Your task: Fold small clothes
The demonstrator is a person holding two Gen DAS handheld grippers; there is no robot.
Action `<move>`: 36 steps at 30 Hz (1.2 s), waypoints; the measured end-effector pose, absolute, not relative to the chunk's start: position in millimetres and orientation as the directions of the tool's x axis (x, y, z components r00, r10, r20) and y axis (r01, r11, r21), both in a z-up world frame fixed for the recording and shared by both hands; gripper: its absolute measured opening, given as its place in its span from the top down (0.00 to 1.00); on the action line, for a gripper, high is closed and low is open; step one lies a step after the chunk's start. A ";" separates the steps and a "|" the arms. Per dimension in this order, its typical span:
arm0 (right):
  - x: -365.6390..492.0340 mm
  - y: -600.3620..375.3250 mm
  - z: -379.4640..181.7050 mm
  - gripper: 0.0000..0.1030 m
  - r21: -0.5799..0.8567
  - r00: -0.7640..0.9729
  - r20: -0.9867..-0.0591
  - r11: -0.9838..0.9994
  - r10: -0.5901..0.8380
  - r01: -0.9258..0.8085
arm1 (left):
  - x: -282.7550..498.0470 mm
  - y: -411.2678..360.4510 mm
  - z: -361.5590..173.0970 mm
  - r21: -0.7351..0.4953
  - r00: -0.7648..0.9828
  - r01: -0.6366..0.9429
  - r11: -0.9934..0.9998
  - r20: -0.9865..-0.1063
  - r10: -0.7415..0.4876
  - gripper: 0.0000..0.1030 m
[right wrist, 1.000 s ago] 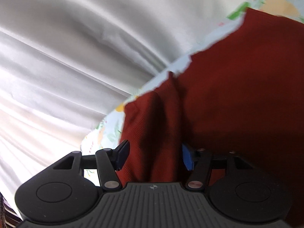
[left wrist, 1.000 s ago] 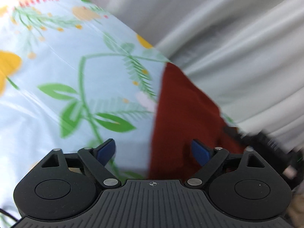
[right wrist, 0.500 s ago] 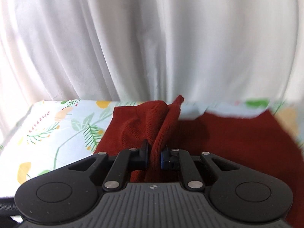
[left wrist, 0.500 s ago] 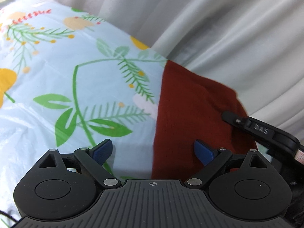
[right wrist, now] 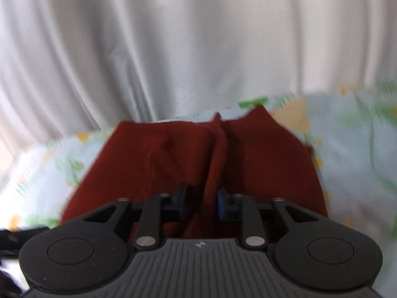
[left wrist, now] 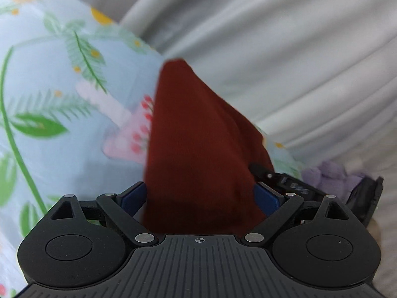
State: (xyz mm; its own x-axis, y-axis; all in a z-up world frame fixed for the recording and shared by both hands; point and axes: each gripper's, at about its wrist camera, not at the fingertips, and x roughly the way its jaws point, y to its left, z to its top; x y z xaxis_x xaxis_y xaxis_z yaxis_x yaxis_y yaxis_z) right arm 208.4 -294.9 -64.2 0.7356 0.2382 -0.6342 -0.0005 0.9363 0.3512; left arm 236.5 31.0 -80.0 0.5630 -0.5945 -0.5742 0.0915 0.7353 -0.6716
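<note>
Dark red garment [left wrist: 198, 154] lies on floral light-blue tablecloth [left wrist: 62, 124], near the table's far edge, w/ white curtain [right wrist: 198, 44] right behind. Left gripper [left wrist: 198, 198]: blue pads spread wide, red cloth fills the gap between them and reaches up to the body, but pads don't look pressed on it, so spread, not pinching. Right gripper [right wrist: 201, 203]: fingers pulled close together w/ a raised ridge of the red fabric caught between them, so pinching a fold of the garment; the fold runs up away from the cam toward the curtain. Left wrist view also shows right gripper's black finger at right edge, touching the cloth's right side. Purple fuzzy thing [left wrist: 327, 176] beside it, too blurred to ID, prob. some cloth. Both views motion-blurred.
</note>
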 end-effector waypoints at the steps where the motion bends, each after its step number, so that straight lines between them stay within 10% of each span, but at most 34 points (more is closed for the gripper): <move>1: 198.4 -305.8 -65.0 0.50 0.417 0.733 -0.621 0.909 0.278 0.008 | 234.3 30.3 -79.3 -0.651 0.566 0.102 0.752 -0.584 -0.582 0.07; 10: 163.8 -313.4 -94.4 0.43 0.738 0.645 -0.499 0.673 0.578 -0.033 | 216.0 35.4 -76.4 -0.386 0.587 0.025 0.922 -0.741 -0.326 0.06; 13: 175.9 -282.6 -89.2 0.78 0.571 0.636 -0.606 0.818 0.477 -0.069 | 206.0 28.4 -75.2 -0.353 0.576 0.069 0.933 -0.749 -0.326 0.06; 16: 173.4 -279.2 -76.0 0.82 0.588 0.656 -0.584 0.807 0.478 -0.065 | 201.2 10.4 -79.8 -0.263 0.558 0.124 0.957 -0.779 -0.286 0.06; 20: 168.3 -327.2 -82.2 0.84 0.875 0.680 -0.331 0.482 0.655 -0.038 | 204.2 -6.6 -81.5 -0.172 0.597 0.149 0.974 -0.769 -0.228 0.06; 23: 167.9 -318.0 -78.9 0.84 0.639 0.659 -0.566 0.769 0.495 -0.029 | 213.0 -5.2 -83.8 -0.167 0.612 0.102 0.981 -0.766 -0.194 0.06; 30: 183.9 -341.7 -75.2 0.46 0.669 0.692 -0.550 0.743 0.468 0.029 | 204.1 23.8 -71.1 -0.422 0.529 0.218 0.880 -0.707 -0.470 0.06; 36: 239.1 -337.9 -91.4 0.44 0.720 0.650 -0.552 0.692 0.522 0.055 | 232.1 39.4 -60.0 -0.526 0.615 0.140 0.839 -0.618 -0.489 0.03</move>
State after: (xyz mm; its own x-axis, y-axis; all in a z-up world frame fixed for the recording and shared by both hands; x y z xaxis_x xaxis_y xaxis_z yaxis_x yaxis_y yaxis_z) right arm 239.1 -337.9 -91.4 0.6505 0.5217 -0.5520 0.0554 0.6922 0.7195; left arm 232.1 39.4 -60.0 0.6151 -0.4895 -0.6181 0.1395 0.8392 -0.5257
